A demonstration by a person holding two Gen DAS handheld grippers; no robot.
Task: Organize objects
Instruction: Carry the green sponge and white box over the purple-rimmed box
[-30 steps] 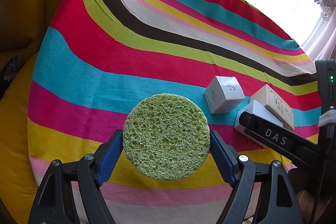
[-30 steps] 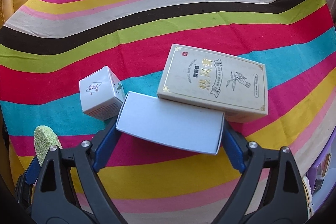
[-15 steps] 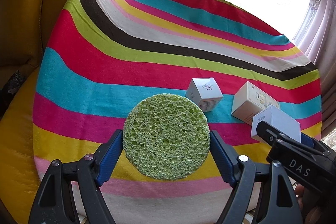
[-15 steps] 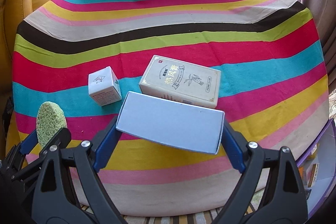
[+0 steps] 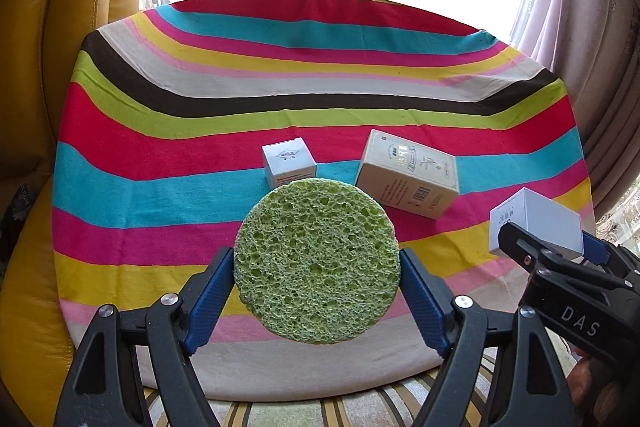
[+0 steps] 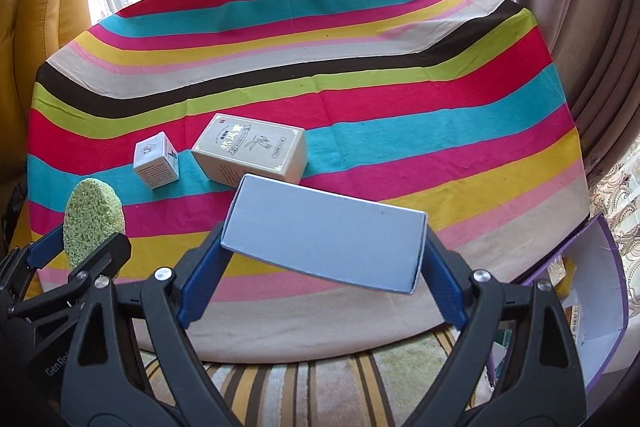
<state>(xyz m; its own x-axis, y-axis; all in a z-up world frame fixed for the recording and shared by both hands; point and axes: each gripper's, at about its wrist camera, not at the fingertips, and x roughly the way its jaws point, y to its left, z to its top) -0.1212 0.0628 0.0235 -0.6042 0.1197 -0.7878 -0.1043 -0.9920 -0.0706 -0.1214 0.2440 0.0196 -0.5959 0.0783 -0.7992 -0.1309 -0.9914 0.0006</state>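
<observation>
Both grippers are loaded, so the work looks mid-way. The left gripper is clamped on a round green sponge, its blue pads pressing the sponge's left and right edges, and holds it in the air over the near part of the striped cloth. The right gripper is clamped end to end on a pale blue box, lifted clear of the cloth near its front edge.

Two things are left on the cloth, by my reading still to be sorted: a small cube box on the left and a beige tea box just to its right, apart from each other, both about mid-cloth.

The only container in sight is a purple-edged carton at the near right, below the table edge in the right wrist view. Its white inner wall shows, and some packets seem to lie at its bottom, too cut off to name. It is likely where the held things belong, though nothing confirms that.
</observation>
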